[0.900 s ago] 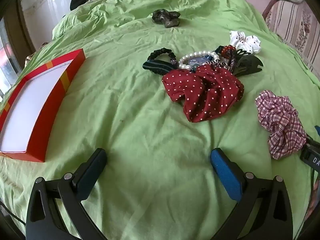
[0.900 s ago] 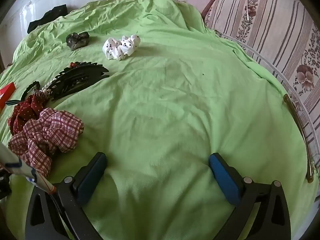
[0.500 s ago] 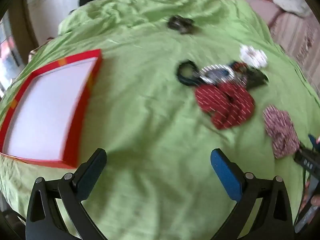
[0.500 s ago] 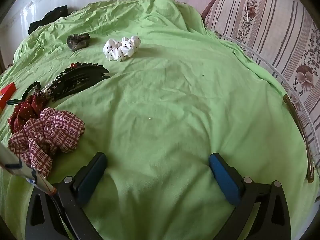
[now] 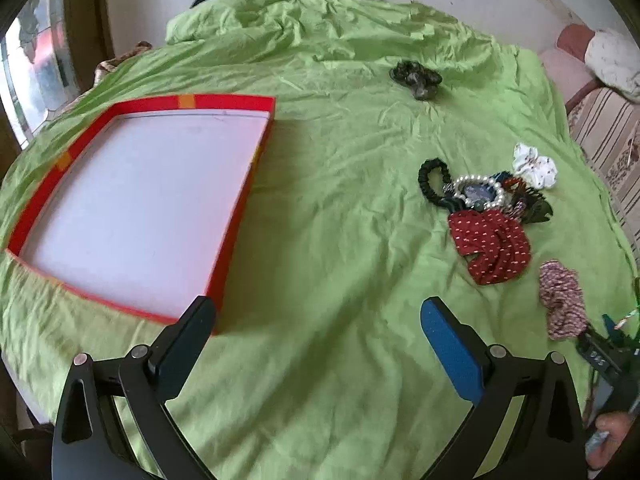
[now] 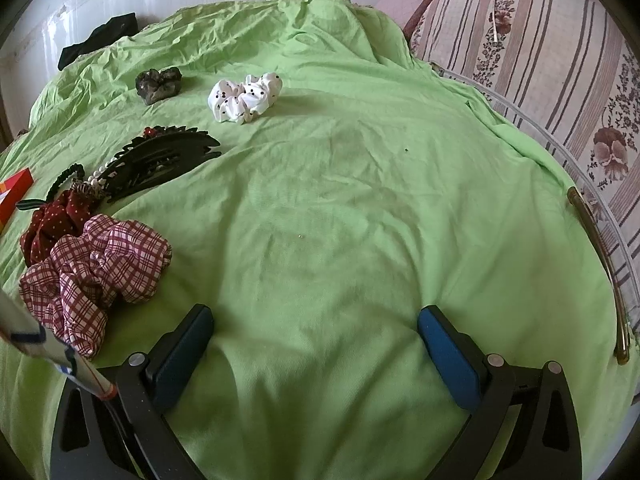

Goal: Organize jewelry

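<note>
**Jewelry pile untouched; both grippers empty**

Jewelry and hair pieces lie on the green bedsheet (image 5: 320,208). We count four fabric scrunchies: one dark red polka-dot scrunchie (image 5: 490,246), one red-and-white checked scrunchie (image 6: 94,270), one white black-dotted scrunchie (image 6: 244,98) and one dark mottled scrunchie (image 5: 416,76). We also count one white pearl bracelet (image 5: 478,192), one black braided hair tie (image 5: 430,178) and one black toothed hair clip (image 6: 160,160), all clustered touching the red scrunchie.

Since 0.9 s ago the left view has swung left: one shallow red box with white floor (image 5: 140,204) now shows whole, the pile further right. The right view is unchanged.

Left gripper (image 5: 316,332) and right gripper (image 6: 314,340) stand spread wide over bare sheet, holding nothing. A striped floral cushion (image 6: 560,60) borders the right.
</note>
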The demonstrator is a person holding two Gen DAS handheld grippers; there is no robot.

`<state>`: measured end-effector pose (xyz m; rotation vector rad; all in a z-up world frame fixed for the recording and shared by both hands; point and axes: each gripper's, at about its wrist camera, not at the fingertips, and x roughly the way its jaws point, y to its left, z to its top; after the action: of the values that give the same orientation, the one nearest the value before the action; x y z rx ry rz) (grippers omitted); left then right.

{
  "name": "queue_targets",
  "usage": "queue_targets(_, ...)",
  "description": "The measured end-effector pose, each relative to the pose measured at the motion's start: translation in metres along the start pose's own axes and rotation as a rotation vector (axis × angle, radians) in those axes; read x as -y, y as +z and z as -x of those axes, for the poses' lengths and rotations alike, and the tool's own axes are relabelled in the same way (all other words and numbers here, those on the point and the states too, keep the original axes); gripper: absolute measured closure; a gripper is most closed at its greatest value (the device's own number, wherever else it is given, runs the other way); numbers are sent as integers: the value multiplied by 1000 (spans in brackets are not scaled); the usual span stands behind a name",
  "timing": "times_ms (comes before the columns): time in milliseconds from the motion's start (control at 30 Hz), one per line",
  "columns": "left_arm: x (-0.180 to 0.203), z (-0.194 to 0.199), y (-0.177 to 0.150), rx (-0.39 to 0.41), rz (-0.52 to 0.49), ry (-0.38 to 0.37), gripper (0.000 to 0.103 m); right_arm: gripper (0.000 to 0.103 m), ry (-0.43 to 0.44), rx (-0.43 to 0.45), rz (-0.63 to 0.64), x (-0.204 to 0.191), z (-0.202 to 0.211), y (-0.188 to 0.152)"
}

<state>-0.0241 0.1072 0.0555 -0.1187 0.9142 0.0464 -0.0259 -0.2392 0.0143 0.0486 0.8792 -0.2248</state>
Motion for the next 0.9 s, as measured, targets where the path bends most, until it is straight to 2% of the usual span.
queue_targets(100,-2,18,0,17,12,-11,0,0,16,-31,19,1,0,3)
queue_targets(167,-5,29,-2,25,17,1,0,5,-2,-37,32,3,10,5)
queue_targets(400,-5,45,-18,43,3,24,0,7,54,117,-59,12,86,3)
queue_targets(600,18,55,-28,44,-99,2,0,7,96,167,-49,-16,112,-8)
queue_targets(733,22,64,-32,80,-126,47,0,7,141,184,-98,-21,123,-19)
queue_targets(800,20,66,-34,84,-122,52,0,7,139,194,-105,-24,127,-22)
queue_targets(900,17,66,-35,83,-105,45,0,7,79,242,-97,-26,133,-25)
